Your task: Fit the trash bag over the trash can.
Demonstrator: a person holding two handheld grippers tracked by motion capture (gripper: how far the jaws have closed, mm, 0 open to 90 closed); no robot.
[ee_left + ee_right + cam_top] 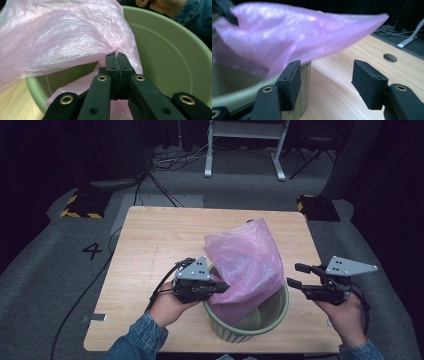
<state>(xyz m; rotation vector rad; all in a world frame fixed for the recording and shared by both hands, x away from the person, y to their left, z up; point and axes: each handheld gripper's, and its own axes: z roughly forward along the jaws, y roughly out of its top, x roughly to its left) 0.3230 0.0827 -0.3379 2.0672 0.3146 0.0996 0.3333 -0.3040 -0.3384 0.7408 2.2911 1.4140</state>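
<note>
A thin pink plastic bag point(247, 260) billows up out of a pale green ribbed bin point(280, 312) at the table's near edge, its lower part hanging inside. My left gripper point(225, 287) is at the bin's left rim, shut on the bag's edge. In the left gripper view the jaws point(117, 56) meet on a fold of pink film point(62, 37) above the bin's inside wall point(170, 57). My right gripper point(295, 275) hovers right of the bin, open. In the right gripper view, nothing lies between its jaws point(325, 80), and the bag point(294, 32) floats ahead over the bin rim point(237, 95).
The wooden table point(165, 240) has bare surface to the left of and behind the bin, and a round hole point(390, 57) near its far right corner. On the floor beyond are yellow-and-black bases point(82, 205), cables point(170, 160) and a white stand point(245, 145).
</note>
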